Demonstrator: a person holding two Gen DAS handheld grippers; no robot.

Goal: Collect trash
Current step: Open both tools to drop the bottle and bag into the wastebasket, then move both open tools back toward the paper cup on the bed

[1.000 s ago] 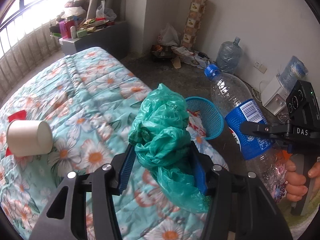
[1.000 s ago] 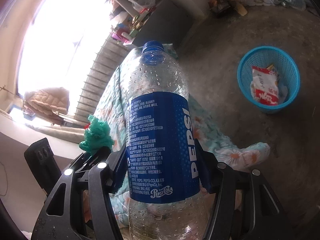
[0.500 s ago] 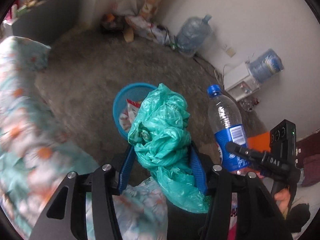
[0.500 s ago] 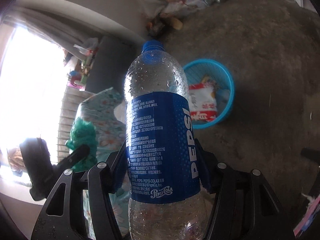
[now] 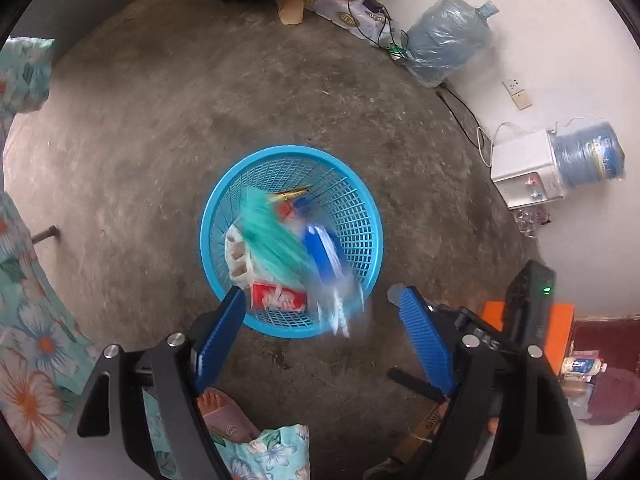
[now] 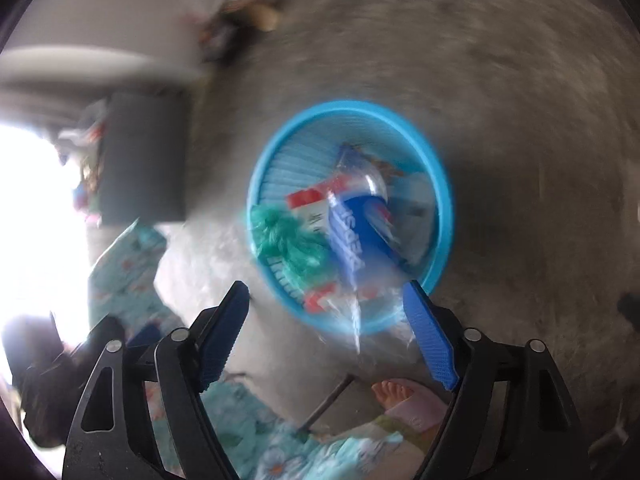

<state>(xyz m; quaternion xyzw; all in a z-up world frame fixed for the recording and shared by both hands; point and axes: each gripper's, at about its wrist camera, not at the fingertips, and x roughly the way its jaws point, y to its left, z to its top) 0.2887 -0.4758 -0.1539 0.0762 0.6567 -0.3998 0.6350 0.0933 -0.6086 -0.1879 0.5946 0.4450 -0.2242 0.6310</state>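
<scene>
Both tools sit above the blue mesh basket (image 5: 362,216) on the concrete floor (image 5: 160,140), pointing steeply down at it, so the relation that matters is vertical: trash goes straight below the tool tips, basket mouth facing up. Left tool (image 5: 320,332): jaws opening, blue pads well apart, nothing between them; the green plastic bag (image 5: 272,240) is a blurred streak below, inside the basket rim w/ other trash. Right tool (image 6: 326,332): jaws opening too, pads apart and not pressing on anything; the cola bottle (image 6: 352,236) is blurred, long axis running from near the tool toward the far side of the basket, cap end deeper in, base end smeared over the near rim. Can't tell if the base has cleared the rim yet. A red-and-white wrapper (image 5: 280,300) lies at the near side of the basket. From the left-wrist view the right tool shows at lower right, just beside the left. Judgement: both drops look done or nearly; next move prob. calls for swinging back to the floral bed cover (image 5: 28,360), which lies to the left of the basket, closer to the left tool. Risk: bottle tipping out over the near rim.
</scene>
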